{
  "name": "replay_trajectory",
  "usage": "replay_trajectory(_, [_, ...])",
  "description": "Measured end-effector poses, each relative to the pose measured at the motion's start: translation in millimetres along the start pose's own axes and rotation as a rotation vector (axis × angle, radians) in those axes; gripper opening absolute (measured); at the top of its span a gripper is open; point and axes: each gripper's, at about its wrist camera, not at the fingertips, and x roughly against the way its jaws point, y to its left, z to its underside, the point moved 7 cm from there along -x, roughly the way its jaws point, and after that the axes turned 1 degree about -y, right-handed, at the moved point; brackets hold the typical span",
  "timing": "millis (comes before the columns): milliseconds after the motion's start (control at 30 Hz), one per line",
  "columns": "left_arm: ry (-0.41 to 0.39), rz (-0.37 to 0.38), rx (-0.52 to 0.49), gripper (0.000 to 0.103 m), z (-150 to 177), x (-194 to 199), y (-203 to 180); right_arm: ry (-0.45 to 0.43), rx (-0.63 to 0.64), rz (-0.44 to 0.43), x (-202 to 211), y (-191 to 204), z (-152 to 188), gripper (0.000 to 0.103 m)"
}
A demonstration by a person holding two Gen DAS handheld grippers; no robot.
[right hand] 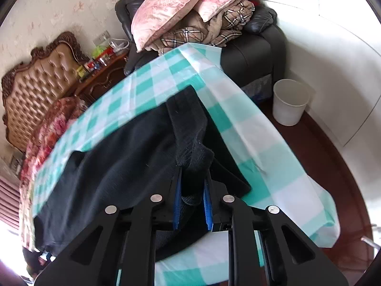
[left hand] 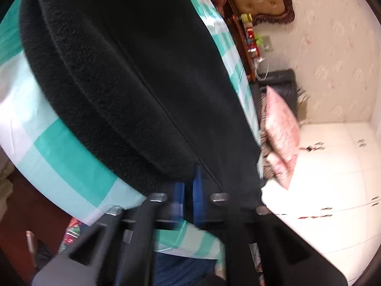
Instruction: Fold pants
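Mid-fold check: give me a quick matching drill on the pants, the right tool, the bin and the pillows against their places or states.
Things:
1. pants
2. right tool
3. white bin
4. pink pillows

Places or states:
A. on the floor beside the table
B. stacked on the dark armchair
C. spread on the checked tablecloth
D. shut on a bunch of black cloth

Pairs: 1-C, 2-D, 3-A, 4-B

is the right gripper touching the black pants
Touching. The right wrist view shows the right gripper with a bunched fold of the black pants pinched between its blue pads, with no gap visible.
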Motion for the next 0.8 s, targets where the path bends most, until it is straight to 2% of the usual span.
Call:
replay_trajectory(67, [-0.034,-0.005,-0.045,0.005,-3,14,-13,-0.013,-0.026,-0.043,8,4,-7,0.016])
replay_trajectory(167, [-0.047,-0.016,-0.057,0.004,3,30,-26,-0.013,-0.038,-0.023,13,0,-11,0.015])
replay_trajectory(300, [-0.015,-0.057,-0.024,0.004,9,21,-4,0.053,-0.048,0.041,-12,-18,4,0.015])
replay_trajectory(367, [0.015,-0.063,0.036,0.004,10,11,15,0.070,-0.051,0.073,-21,-26,11,0.015])
replay_trajectory(467, [-0.009,-0.051,-0.013,0.005,6,17,8,0.039,-0.035,0.046,-13,-22,9,0.015])
replay_trajectory(567, [0.006,-0.059,-0.041,0.006,6,15,6,0.039,0.020,0.092,-16,-19,10,0.015])
replay_trajectory(633, [0.023,-0.061,0.001,0.014,8,12,15,0.062,0.016,0.132,-25,-27,16,0.016])
replay_trajectory(667, [0.029,-0.047,0.012,0.021,9,11,18,0.062,0.010,0.142,-27,-31,17,0.017])
replay_trajectory(733, [0.034,-0.036,-0.009,0.025,10,13,17,0.058,0.010,0.133,-26,-35,17,0.024])
replay_trajectory(800, [0.049,-0.022,-0.049,0.042,11,14,8,0.059,0.006,0.115,-24,-38,16,0.031])
